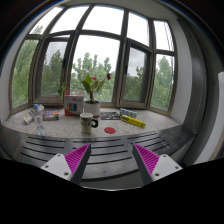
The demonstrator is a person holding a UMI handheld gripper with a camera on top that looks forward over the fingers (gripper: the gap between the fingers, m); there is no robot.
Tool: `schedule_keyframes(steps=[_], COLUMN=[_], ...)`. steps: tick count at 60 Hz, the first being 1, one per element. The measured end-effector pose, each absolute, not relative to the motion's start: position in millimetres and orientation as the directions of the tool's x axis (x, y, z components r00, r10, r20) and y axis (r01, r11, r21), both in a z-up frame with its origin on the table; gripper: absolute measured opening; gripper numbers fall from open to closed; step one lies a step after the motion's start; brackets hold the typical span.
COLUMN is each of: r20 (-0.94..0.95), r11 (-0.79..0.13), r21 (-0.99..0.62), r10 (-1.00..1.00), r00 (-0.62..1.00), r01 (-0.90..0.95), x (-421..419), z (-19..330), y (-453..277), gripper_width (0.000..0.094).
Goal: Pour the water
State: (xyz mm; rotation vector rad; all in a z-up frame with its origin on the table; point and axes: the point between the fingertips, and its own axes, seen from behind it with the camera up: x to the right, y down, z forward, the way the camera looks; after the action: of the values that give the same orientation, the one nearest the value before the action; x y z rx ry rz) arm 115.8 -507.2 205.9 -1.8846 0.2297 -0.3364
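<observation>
My gripper (112,162) is open and empty, with the pink pads (76,158) wide apart. It is held well back from a stone window sill (150,130). On the sill, far beyond the fingers, a clear plastic bottle (38,116) stands at the left. A small dark cup (88,123) stands near the middle, just in front of a white vase with flowers (92,103). Nothing is between the fingers.
A red and white carton (72,103) stands left of the vase. A yellow box (132,120) and a flat red item (110,128) lie on the sill to the right. Grey slats (110,148) run below the sill. Bay windows (100,50) are behind.
</observation>
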Motion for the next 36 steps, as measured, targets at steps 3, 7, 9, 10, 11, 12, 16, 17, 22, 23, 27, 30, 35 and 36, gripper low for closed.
schedule_keyframes(steps=[3,7,9,10,11,12,16,17,22,23,27,30,35,36], r20=[0.119,0.123,0.127,0.129,0.132,0.134,0.139,0.139,0.131,0.13,0.125,0.121,0.108,0.103], r11=[-0.337,-0.348,-0.352,-0.353,-0.355,-0.358,-0.37,-0.373,-0.389,-0.392,-0.402,-0.405,-0.411,-0.41], r21=[-0.941,-0.938,-0.936,-0.935,-0.935,-0.934,-0.929,-0.927,-0.921,-0.919,-0.915,-0.912,-0.909,-0.91], r10=[-0.321,-0.317,-0.313,-0.31,-0.307,-0.305,-0.29,-0.284,-0.238,-0.225,-0.171,-0.131,-0.075,-0.065], r00=[0.94,0.94,0.941,0.942,0.943,0.943,0.947,0.949,0.962,0.966,0.977,0.984,0.991,0.993], r01=[0.004,0.005,0.009,0.012,0.015,0.017,0.023,0.024,0.03,0.033,0.047,0.059,0.068,0.068], x=[115,112,109,107,104,102,86,81,45,37,0,-31,-82,-93], z=[203,196,191,189,186,184,171,167,146,142,124,111,96,95], y=[-509,-511,-513,-514,-515,-516,-520,-520,-519,-519,-511,-500,-473,-464], gripper_width=[0.0857,0.0857,0.0857,0.0857,0.0857,0.0857,0.0857,0.0856,0.0853,0.0855,0.0856,0.086,0.0855,0.0854])
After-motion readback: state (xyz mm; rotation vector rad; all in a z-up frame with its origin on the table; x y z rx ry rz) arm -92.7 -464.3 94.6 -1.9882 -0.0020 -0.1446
